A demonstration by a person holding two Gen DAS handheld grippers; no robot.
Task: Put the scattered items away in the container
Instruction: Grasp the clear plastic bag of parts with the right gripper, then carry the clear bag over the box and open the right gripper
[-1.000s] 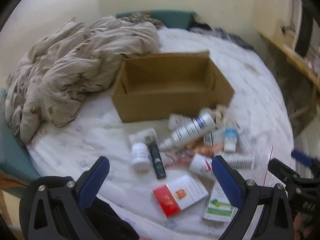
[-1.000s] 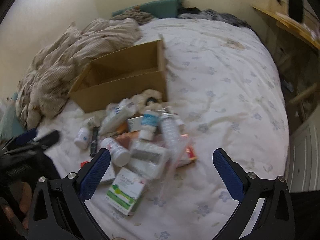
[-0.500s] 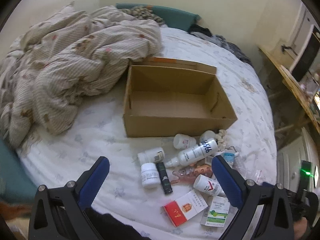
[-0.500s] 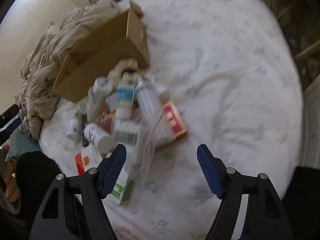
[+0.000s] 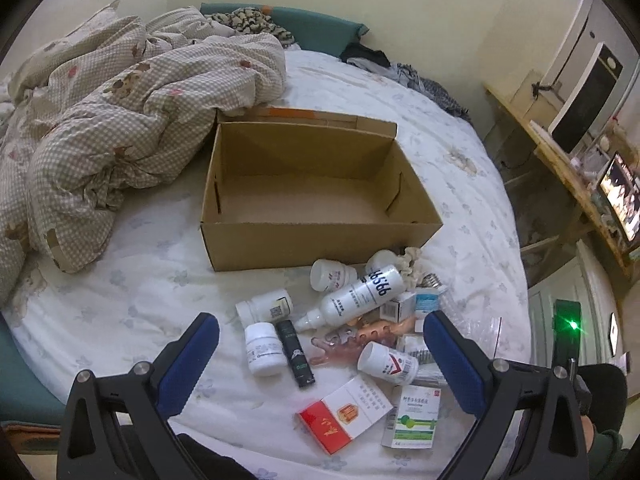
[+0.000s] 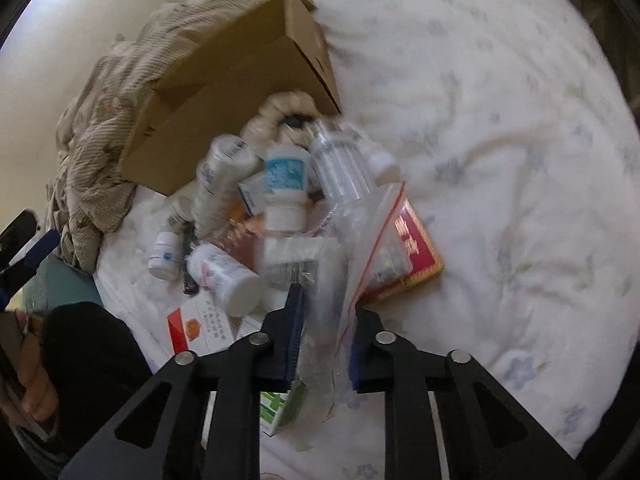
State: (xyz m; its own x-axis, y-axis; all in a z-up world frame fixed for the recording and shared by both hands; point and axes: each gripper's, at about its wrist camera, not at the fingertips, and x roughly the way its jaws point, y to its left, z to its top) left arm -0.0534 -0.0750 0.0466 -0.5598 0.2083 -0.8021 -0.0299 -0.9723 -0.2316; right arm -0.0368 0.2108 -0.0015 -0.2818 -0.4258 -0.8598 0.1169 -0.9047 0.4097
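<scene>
Right claw (image 6: 323,344) pinches a clear zip bag (image 6: 360,248) among bottles on the bed; left claw (image 5: 320,354) gapes wide; lift gently toward the cardboard box (image 5: 320,240).

A bed (image 5: 460,184) with a white, faintly flowered sheet fills the room under pale cream walls (image 5: 400,8). A rumpled checked quilt (image 5: 120,120) lies heaped on its left. A wooden shelf (image 5: 560,168) along the right wall carries a lit screen (image 5: 622,200).
</scene>
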